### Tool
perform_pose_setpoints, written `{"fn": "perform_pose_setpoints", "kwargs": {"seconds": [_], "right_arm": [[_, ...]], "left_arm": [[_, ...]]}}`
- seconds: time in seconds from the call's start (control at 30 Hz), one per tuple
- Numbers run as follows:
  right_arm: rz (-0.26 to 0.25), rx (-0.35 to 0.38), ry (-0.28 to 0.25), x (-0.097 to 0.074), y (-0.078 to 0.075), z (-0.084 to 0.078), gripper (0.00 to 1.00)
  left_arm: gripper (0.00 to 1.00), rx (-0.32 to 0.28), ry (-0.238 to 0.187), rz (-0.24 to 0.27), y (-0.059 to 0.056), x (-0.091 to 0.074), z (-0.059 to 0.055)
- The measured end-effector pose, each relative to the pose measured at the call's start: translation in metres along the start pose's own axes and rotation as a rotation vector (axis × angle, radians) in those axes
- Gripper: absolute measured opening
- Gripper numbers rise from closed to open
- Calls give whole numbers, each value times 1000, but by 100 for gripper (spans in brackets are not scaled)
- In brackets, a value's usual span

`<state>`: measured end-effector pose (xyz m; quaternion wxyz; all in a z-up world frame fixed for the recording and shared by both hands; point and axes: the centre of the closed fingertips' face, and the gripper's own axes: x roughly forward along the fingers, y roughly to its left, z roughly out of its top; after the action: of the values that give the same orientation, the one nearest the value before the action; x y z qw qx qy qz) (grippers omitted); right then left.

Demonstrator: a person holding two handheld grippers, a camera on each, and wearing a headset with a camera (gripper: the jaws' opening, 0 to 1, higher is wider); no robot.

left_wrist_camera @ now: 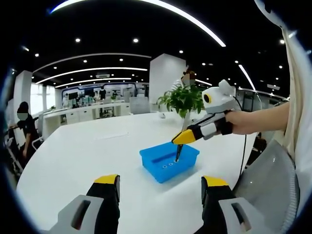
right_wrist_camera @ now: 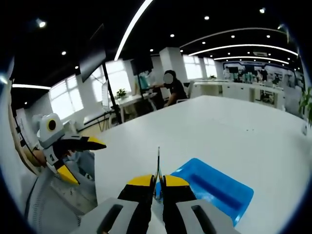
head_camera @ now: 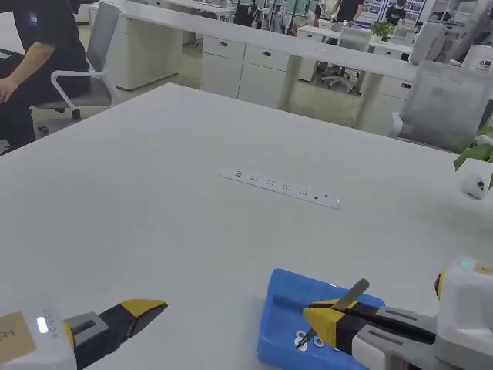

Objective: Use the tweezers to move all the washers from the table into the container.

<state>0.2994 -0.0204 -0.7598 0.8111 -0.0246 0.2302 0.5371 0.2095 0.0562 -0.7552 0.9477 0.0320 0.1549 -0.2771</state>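
A blue container sits near the table's front edge; several small washers lie on its floor. My right gripper hangs over it, shut on metal tweezers whose tips point down into the container beside the washers. The right gripper view shows the jaws pinched on the tweezers above the container. My left gripper hovers low to the left, well apart from the container, open and holding nothing. The left gripper view also shows the container and the right gripper.
A white power strip lies flat mid-table. A small white object and plant leaves sit at the right edge. Office chairs, desks and a seated person are beyond the table.
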Motion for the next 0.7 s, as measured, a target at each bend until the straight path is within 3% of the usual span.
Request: {"fn": "perform_pose_setpoints", "kwargs": {"seconds": [0.37,0.7], "right_arm": [[-4,-13,3,11,-14,9,3],[2,-25,34,23,-24,7,3]], "left_arm": [[68,-2,-1,3,0,0,1],[68,-4,0,4,0,0,1]]}}
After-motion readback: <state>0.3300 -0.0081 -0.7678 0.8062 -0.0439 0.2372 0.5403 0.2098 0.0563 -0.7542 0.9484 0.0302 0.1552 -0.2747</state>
